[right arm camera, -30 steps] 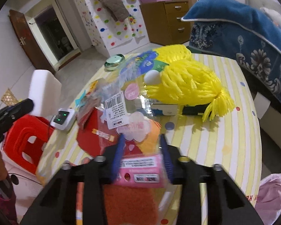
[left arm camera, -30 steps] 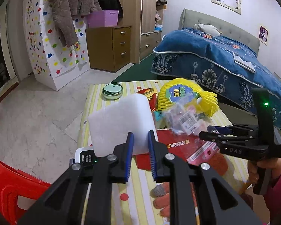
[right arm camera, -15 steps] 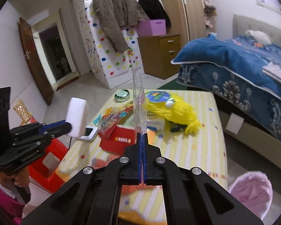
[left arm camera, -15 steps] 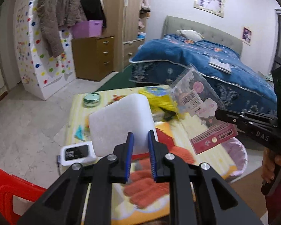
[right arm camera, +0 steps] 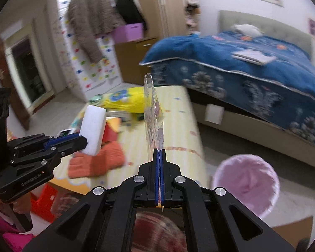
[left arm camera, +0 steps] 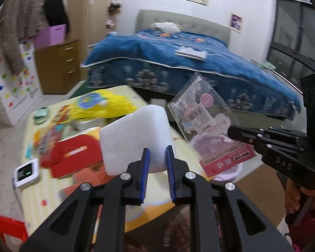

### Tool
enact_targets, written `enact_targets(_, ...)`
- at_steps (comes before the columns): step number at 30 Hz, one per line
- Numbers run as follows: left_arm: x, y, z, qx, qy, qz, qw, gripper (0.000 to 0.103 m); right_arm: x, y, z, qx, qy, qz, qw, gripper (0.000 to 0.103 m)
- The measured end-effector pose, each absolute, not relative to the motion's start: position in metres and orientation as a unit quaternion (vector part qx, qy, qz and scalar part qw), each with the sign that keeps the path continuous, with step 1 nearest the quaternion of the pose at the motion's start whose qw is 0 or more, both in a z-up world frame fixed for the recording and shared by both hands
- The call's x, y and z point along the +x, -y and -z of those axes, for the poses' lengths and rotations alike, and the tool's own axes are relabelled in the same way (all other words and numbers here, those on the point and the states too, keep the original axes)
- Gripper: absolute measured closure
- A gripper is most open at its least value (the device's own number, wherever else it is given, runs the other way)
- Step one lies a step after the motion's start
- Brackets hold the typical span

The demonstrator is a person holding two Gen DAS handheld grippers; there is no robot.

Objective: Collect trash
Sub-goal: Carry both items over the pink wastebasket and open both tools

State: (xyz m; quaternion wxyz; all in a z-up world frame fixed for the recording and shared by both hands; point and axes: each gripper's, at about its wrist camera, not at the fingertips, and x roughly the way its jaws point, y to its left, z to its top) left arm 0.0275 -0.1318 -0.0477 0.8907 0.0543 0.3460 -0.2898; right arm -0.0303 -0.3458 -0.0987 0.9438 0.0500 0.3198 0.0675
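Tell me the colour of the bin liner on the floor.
Pale pink bin liner; clearest in the right wrist view.

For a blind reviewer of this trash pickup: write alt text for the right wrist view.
The right gripper is shut on a clear plastic package, seen edge-on and standing upright above a yellow striped table. At left, the left gripper holds a white foam block. A pink-lined trash bin stands on the floor at lower right, with a blue bed behind.

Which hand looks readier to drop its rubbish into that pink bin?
Probably the right: the right gripper holds the clear packet nearer the pink bin; the left gripper's foam block is over the table.
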Motion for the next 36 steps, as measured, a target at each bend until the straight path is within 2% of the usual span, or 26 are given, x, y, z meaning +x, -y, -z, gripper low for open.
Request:
enact_targets(16,0.022,0.302,0.097,0.128,-0.352,0.434,0.819,0.088,-0.073,0.492,0.160,0.119,-0.357,0.142,0.916,0.103)
enact_targets(25,0.051,0.369,0.132,0.138,-0.359,0.468,0.795,0.088,-0.048,0.543,0.196,0.146,-0.376,0.185,0.896,0.103)
enact_targets(30,0.074,0.396,0.154,0.131,-0.377,0.478,0.783,0.086,-0.025,0.566,0.218,0.162,-0.388,0.194,0.886,0.099)
enact_targets(33,0.088,0.404,0.164,0.121,-0.392,0.478,0.776,0.083,-0.013,0.577,0.233,0.170,-0.398,0.196,0.880,0.098)
enact_targets(36,0.098,0.408,0.168,0.106,-0.403,0.475,0.776,0.066,-0.002,0.584,0.247,0.177,-0.409,0.193,0.874,0.098)
